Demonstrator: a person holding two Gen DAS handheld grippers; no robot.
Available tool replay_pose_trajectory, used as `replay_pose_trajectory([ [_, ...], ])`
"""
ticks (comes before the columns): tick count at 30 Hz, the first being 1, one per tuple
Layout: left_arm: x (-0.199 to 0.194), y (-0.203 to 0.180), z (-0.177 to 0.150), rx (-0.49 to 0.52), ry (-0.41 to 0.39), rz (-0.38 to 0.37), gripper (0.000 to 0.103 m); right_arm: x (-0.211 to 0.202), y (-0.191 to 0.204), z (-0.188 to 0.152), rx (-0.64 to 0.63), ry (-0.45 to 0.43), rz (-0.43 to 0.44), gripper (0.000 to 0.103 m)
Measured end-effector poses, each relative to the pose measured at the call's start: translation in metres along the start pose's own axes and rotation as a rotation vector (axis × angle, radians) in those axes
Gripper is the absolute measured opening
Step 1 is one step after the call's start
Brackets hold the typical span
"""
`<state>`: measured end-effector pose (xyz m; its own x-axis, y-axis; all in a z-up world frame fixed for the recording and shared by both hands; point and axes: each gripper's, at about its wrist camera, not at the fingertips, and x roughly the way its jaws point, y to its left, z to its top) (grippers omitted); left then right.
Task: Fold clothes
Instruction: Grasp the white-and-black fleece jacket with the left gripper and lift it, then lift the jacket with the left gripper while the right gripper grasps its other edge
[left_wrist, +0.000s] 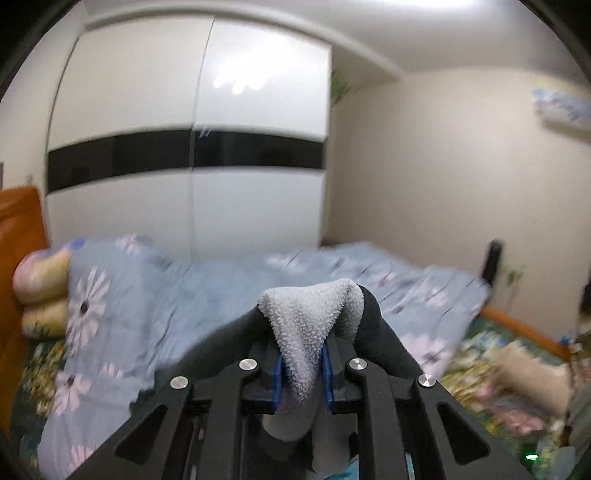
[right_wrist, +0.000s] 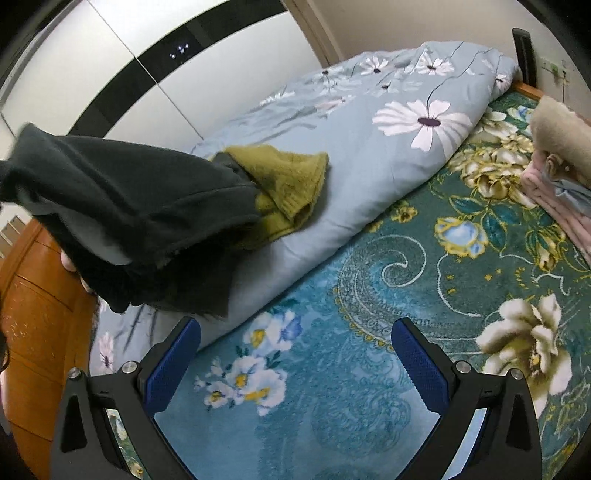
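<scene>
My left gripper (left_wrist: 301, 363) is shut on a dark garment with a light grey fleece lining (left_wrist: 306, 325), held up in the air above the bed. The same dark garment (right_wrist: 122, 218) hangs at the left of the right wrist view, a hand partly hidden under it. An olive-green knit piece (right_wrist: 284, 184) lies on the rolled blue floral quilt (right_wrist: 369, 147), partly under the dark garment. My right gripper (right_wrist: 295, 354) is open and empty, above the green floral bed cover (right_wrist: 406, 266).
A stack of folded clothes, beige on pink (right_wrist: 557, 155), sits at the right of the bed. An orange wooden headboard (right_wrist: 33, 314) is on the left. Pillows (left_wrist: 40, 291) lie by the headboard. A white wardrobe with a black band (left_wrist: 184, 155) stands behind.
</scene>
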<state>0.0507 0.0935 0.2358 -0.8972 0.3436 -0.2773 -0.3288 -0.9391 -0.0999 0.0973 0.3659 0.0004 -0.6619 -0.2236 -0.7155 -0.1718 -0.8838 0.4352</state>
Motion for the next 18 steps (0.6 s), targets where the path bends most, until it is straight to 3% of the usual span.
replay_pose_trajectory([
  [6,-0.105,-0.029,0.048,0.021,-0.206,-0.157,0.017,-0.055,-0.001,0.006,0.018,-0.105,0.005,0.103],
  [10,-0.164,-0.022,0.066,-0.015,-0.267,-0.22,0.017,-0.097,-0.013,0.01,0.047,-0.203,-0.003,0.103],
  [14,-0.203,0.003,0.067,-0.055,-0.295,-0.224,0.017,-0.137,-0.027,0.014,0.084,-0.295,-0.013,0.103],
  [18,-0.222,0.035,0.028,-0.081,-0.249,-0.06,0.018,-0.135,-0.021,0.005,0.039,-0.245,-0.002,0.103],
])
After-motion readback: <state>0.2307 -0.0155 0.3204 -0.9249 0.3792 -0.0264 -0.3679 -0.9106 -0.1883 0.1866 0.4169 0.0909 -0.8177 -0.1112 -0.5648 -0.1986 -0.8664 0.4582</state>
